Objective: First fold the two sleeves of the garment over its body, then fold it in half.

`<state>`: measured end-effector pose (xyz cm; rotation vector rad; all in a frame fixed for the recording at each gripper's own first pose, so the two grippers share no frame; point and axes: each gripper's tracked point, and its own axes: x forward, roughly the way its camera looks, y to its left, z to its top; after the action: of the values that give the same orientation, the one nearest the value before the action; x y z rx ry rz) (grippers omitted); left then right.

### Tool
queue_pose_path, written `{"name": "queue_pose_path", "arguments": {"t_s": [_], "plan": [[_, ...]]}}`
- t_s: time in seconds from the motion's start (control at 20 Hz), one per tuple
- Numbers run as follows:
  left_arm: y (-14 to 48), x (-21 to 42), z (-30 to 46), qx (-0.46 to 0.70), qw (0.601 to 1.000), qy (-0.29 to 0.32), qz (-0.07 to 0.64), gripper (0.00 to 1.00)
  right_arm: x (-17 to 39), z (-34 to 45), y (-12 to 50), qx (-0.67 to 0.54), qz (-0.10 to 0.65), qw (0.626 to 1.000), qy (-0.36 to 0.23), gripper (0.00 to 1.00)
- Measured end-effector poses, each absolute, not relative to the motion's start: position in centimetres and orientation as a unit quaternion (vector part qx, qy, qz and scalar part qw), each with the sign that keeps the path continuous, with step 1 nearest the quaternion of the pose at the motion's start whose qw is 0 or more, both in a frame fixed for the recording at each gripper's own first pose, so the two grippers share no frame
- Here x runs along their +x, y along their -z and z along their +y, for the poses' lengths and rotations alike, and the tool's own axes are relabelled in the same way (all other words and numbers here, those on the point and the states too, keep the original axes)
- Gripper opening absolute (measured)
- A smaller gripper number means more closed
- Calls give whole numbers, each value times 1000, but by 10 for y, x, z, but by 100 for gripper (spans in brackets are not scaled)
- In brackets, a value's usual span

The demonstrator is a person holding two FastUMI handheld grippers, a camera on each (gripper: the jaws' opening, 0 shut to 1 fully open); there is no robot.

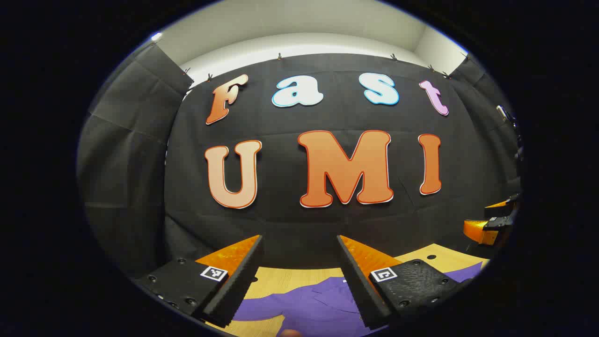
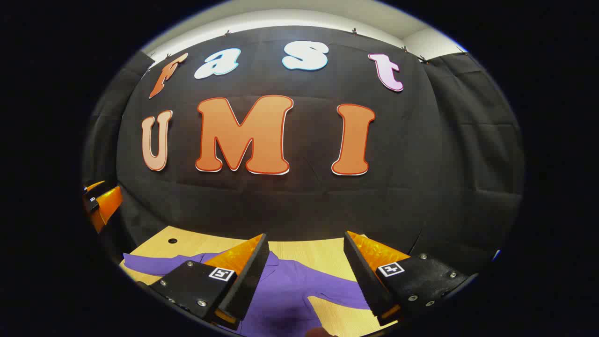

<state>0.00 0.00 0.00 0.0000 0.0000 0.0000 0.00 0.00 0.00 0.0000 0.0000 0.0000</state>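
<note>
Purple garment lies flat on the wooden worktop, sleeves spread and unfolded. Left claw and right claw hover above, wide open, empty; all folds remain.

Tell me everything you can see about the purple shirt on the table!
The purple shirt is soft-looking cloth with a collar, lying flat and spread open on the light wooden table. Its sleeves stretch out sideways, not yet folded. Both open hand-held grippers hover above it, the right hand-held gripper and left hand-held gripper; neither seems to touch it.
</note>
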Motion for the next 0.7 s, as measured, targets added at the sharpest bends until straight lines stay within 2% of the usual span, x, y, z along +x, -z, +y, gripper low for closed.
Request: {"name": "queue_pose_path", "arguments": {"t_s": [0.7], "plan": [[0,2,-9,0,1000,-4,-5,95,-3,-12,-1,-9,-12,1000,7,95]]}}
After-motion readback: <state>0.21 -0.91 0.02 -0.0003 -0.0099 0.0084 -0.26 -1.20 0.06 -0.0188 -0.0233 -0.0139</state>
